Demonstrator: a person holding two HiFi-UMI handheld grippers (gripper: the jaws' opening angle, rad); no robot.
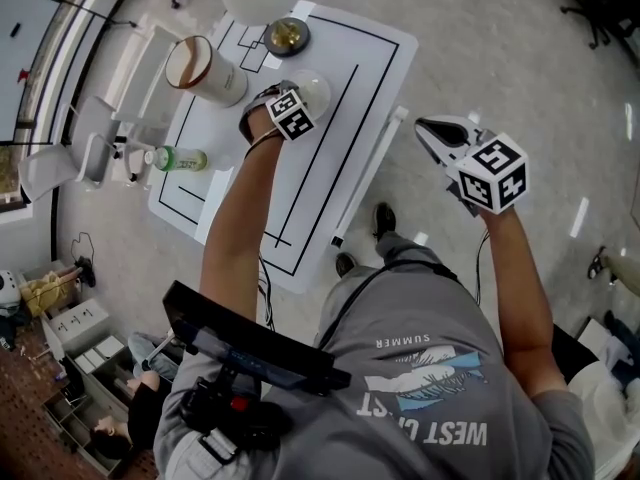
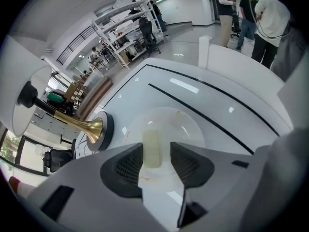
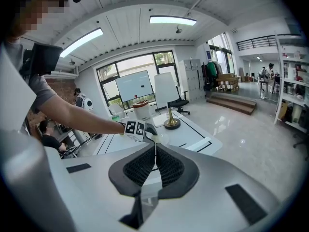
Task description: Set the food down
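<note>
A pale, oblong piece of food [image 2: 152, 146] lies on a clear round plate [image 2: 186, 124] on the white table [image 1: 355, 78]. My left gripper [image 2: 156, 159] hangs just over it, open, with the food in the gap between the jaws and the pads off it. In the head view the plate [image 1: 318, 88] peeks out beside the left gripper's marker cube. My right gripper [image 1: 428, 128] is off the table's right side, over the floor. It is shut with nothing in it [image 3: 155, 163].
A brass-stemmed object on a dark round base [image 2: 94, 129] stands just left of the plate. A cylindrical container with a brown lid [image 1: 205, 71] and a green bottle [image 1: 180, 158] sit towards the table's left. People [image 2: 251, 13] stand beyond the far edge.
</note>
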